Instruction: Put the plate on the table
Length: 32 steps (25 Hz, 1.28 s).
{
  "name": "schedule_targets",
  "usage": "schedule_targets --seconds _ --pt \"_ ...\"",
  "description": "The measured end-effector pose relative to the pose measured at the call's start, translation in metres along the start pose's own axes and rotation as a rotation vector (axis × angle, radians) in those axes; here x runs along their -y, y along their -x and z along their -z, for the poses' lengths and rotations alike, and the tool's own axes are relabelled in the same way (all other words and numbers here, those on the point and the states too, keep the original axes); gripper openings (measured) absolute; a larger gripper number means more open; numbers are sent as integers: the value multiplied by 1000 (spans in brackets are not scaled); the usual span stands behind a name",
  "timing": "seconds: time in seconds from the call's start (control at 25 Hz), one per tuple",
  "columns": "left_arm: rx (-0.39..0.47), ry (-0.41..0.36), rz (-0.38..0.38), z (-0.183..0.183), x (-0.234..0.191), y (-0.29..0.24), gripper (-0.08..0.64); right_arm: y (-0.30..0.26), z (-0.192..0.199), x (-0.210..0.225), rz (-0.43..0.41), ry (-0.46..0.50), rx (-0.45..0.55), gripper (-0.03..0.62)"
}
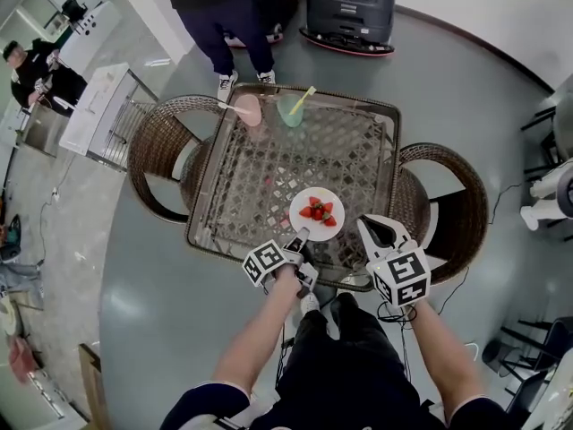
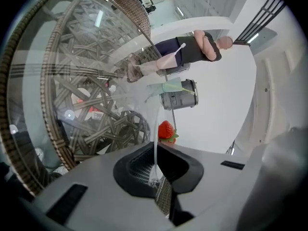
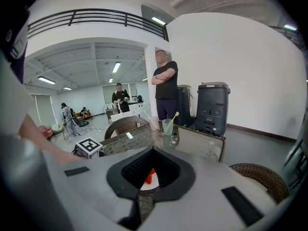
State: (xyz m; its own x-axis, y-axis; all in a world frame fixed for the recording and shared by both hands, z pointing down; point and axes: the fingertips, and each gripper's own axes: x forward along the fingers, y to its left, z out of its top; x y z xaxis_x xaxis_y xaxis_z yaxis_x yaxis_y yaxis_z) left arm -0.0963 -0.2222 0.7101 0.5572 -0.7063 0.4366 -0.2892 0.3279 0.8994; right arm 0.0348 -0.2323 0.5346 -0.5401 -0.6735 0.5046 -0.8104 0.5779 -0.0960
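A white plate (image 1: 316, 214) with several strawberries (image 1: 318, 211) lies low over the near right part of the glass-topped wicker table (image 1: 260, 164); whether it rests on the glass I cannot tell. My left gripper (image 1: 301, 235) is shut on the plate's near rim. In the left gripper view that rim runs as a thin white edge (image 2: 155, 150) into the left gripper (image 2: 157, 177), with one strawberry (image 2: 166, 130) beyond. My right gripper (image 1: 365, 225) hovers just right of the plate, shut and holding nothing. Through the right gripper (image 3: 143, 196) the plate (image 3: 150, 183) shows ahead.
A pink cup (image 1: 248, 107) and a green cup (image 1: 291, 108) with a stick in it stand at the table's far edge. Wicker chairs flank the table left (image 1: 159, 155) and right (image 1: 455, 206). A person (image 1: 224, 16) and a dark machine (image 1: 349, 7) stand beyond.
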Motion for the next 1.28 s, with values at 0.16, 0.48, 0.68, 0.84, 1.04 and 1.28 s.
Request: schedule_targets --seconds 0.16,0.48,0.68,0.84,1.04,1.28 --pt "-9 0 -14 0 -5 -5 14 -2 6 4 7 -15 -11 3" --pt "-19 3 -37 -1 -11 -10 14 -4 13 4 7 -31 -24 3" --pt "-27 3 -45 -1 -13 -13 14 -4 14 7 12 -37 -28 3" --pt "-24 11 -47 -1 -15 -13 14 -4 14 8 16 -39 -30 3" --pt "-29 18 -84 0 -20 -14 15 -3 13 10 20 -48 -26 3" --pt "-43 -76 -169 -1 -23 -16 18 -2 14 12 22 -55 -22 3"
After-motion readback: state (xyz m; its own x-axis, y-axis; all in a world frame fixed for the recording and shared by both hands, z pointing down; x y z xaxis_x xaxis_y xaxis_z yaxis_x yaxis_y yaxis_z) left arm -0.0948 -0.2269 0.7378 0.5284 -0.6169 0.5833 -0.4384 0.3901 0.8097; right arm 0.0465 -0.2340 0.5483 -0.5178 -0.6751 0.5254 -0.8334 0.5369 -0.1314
